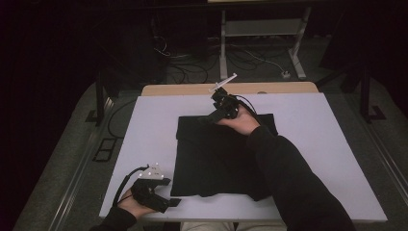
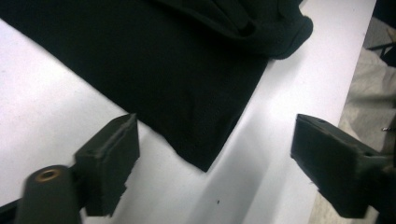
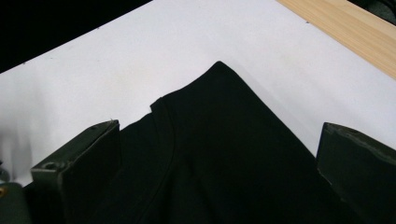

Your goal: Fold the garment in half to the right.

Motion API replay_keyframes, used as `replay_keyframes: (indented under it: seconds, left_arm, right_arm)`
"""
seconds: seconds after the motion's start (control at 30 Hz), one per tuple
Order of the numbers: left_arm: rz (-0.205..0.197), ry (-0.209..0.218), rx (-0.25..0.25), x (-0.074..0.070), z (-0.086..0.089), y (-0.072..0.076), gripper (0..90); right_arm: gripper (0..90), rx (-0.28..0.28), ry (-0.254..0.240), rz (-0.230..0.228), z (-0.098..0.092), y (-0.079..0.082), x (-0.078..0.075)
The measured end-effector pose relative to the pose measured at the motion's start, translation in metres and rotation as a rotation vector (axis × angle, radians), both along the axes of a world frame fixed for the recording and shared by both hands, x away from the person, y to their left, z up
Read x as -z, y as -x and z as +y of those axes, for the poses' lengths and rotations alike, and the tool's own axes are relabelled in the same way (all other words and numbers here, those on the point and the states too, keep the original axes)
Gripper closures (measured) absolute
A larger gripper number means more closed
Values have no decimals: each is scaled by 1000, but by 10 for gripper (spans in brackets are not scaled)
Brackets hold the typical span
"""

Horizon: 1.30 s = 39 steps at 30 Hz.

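a black folded cloth (image 1: 216, 156) lies flat on the white table (image 1: 332, 144).

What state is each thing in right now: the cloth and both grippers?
Cloth: folded, lying flat on the table, near edge rumpled.
Left gripper: open, at the cloth's near left corner, nothing between the jaws.
Right gripper: open, over the cloth's far edge, not gripping it.

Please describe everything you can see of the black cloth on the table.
The black cloth is matte, soft-looking fabric, folded to a rough rectangle and lying flat on the white table. Its near edge bunches into a rolled fold. A stitched seam curves beside the far corner. The person's sleeve lies across it. The left gripper frames the near corner, the right gripper the far one, both open.
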<state>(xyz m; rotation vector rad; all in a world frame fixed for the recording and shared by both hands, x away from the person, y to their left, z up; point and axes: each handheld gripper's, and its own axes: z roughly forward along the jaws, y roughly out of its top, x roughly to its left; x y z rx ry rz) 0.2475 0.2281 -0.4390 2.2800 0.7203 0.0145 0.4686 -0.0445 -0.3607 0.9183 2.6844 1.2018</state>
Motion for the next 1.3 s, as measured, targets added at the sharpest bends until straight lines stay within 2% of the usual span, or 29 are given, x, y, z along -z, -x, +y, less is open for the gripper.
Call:
replay_keyframes:
  seconds: [0.2, 0.3, 0.53, 0.67, 0.83, 1.03, 1.2, 1.23, 1.3]
  left_arm:
    - [-8, -11, 0, 1, -2, 0, 241]
    - [-29, -21, -9, 1, -2, 0, 297]
    - [-49, -25, -22, 2, -2, 0, 401]
    - [-53, -31, -15, 2, -4, -2, 431]
    - [-62, -28, -33, 2, -5, -3, 482]
    - [-63, -32, -29, 2, -6, -5, 536]
    - [-64, -22, -39, 3, -8, -6, 579]
    - [-67, -32, -28, 2, -7, -7, 590]
    - [-67, -20, -36, 3, -9, -7, 603]
  right_arm:
    - [1, -5, 6, 6, 14, -7, 3]
    - [1, -11, 13, 6, 20, -11, 5]
    - [1, -18, 9, 7, 35, -18, 9]
    - [1, -3, -2, 20, 43, -20, 13]
    - [1, -4, 1, 22, 51, -23, 17]
    - [1, -26, 5, 9, 60, -29, 23]
    - [25, -15, -3, 8, 67, -34, 31]
    - [37, -10, -2, 2, 68, -35, 33]
    - [43, -1, 0, -5, 70, -37, 36]
